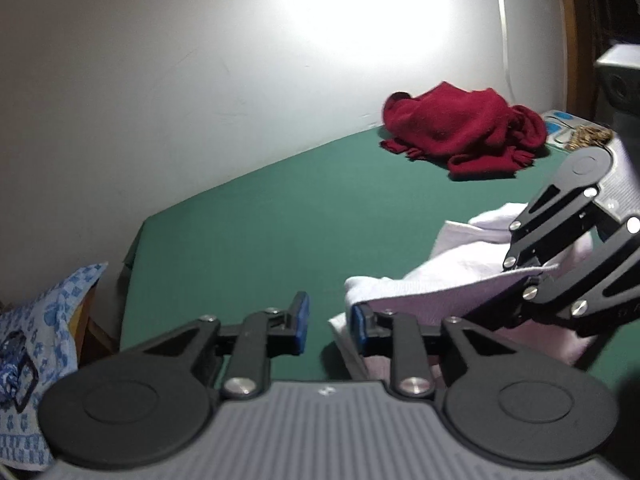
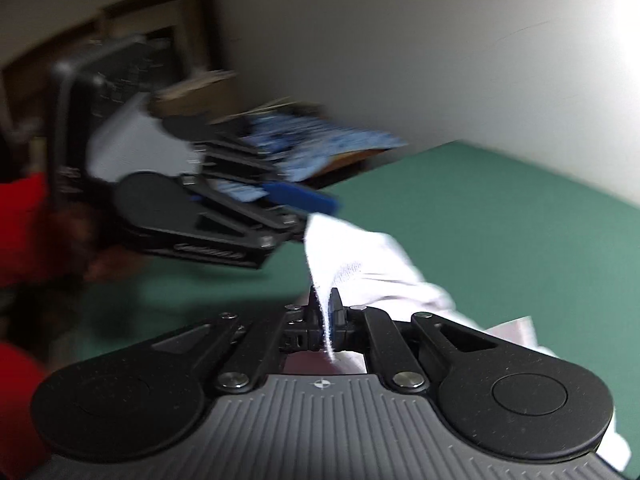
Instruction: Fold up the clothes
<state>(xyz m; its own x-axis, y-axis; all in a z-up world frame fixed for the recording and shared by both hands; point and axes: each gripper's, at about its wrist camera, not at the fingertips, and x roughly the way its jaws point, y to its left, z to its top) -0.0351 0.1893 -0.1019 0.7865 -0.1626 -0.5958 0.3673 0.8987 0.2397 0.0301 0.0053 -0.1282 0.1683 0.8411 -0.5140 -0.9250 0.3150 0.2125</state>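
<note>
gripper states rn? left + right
Left gripper: open, blue pads apart, holding nothing, beside the pale white-pink cloth garment.
Right gripper: closed, pinching an edge of the same garment.

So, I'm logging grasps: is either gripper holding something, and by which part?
The right gripper pinches the white cloth garment by a thin edge. The left gripper is open, holding nothing.

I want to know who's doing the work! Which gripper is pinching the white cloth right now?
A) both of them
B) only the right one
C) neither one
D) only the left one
B: the right gripper has its fingers closed on an edge of the white cloth, while the left gripper has its blue pads apart with nothing between them.
</note>
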